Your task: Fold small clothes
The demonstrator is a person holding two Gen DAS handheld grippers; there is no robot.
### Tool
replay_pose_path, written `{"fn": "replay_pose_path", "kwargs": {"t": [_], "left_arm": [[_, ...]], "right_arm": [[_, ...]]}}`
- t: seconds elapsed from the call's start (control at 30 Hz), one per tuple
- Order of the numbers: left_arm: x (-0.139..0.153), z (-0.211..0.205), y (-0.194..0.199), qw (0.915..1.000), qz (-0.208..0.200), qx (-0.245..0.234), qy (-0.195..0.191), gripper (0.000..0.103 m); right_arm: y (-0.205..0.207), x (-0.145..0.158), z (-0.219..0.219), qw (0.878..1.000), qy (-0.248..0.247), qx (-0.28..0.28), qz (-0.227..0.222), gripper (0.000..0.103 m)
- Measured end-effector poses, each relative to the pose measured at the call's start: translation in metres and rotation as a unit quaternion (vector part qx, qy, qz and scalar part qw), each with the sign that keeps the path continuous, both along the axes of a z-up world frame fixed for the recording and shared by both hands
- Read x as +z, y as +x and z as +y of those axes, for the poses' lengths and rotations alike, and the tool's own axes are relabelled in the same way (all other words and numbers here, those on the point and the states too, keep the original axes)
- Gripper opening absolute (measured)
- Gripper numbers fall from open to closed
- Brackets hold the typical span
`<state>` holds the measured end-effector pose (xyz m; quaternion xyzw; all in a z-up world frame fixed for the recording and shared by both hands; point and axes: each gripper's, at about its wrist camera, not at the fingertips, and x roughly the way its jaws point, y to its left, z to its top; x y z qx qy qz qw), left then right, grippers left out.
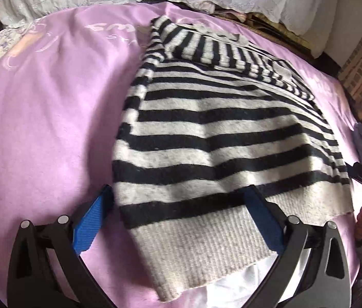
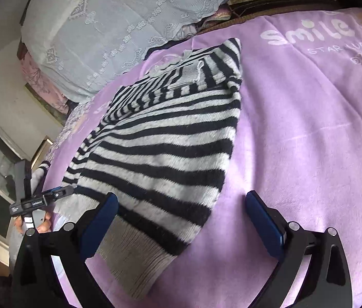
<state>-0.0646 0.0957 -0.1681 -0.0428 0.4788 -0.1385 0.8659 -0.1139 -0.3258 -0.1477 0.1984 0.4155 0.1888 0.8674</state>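
A small striped sweater (image 1: 206, 138) lies flat on a purple blanket (image 1: 47, 118). Its stripes are black and white. The bottom edge is a plain grey ribbed band (image 1: 206, 243), and that edge is the part nearest to both cameras. At the far end the sleeves are folded over the top of the sweater, so the thin sleeve stripes cross over the wide body stripes. The left gripper (image 1: 178, 205) is wide open. Its two blue pads (image 1: 91, 220) stand on either side of one bottom corner of the sweater, and the grey band lies between them. The pads are not squeezing it, so the gripper holds nothing. The right gripper (image 2: 181, 205) is wide open too. One pad sits over the grey band and the other sits over the bare blanket, with the other bottom corner of the sweater between them. It holds nothing either. In the right wrist view, a hand (image 2: 39, 224) holding the left gripper shows at the left edge. The blanket has white words (image 2: 306, 34) printed on it that say "smile". Past the far end of the blanket lies a white lace cloth (image 2: 119, 23) with little flowers stitched on it.
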Motion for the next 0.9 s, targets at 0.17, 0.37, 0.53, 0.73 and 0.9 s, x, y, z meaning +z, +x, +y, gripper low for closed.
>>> {"fn": "replay_pose_path", "kwargs": {"t": [0.17,0.37,0.53,0.73,0.9], "left_arm": [[-0.003,-0.012,0.013,0.9995,0.012,-0.025,-0.017,0.098],[0.003,0.006,0.004,0.9942,0.025,-0.036,-0.098,0.098],[-0.001,0.004,0.006,0.9952,0.03,-0.032,-0.088,0.091],[-0.002,0.02,0.006,0.9934,0.038,-0.007,-0.108,0.048],[-0.005,0.013,0.003,0.9925,0.045,-0.029,-0.109,0.045]], "right_arm": [[0.012,-0.002,0.016,1.0,-0.008,0.025,0.009,0.1],[0.0,-0.001,0.011,0.999,0.014,0.044,0.021,0.1],[-0.013,-0.002,0.016,0.998,0.006,0.064,0.014,0.1],[-0.008,-0.002,0.024,0.998,-0.013,0.059,0.016,0.074],[-0.007,-0.006,0.019,0.998,0.018,0.059,0.024,0.061]]}}
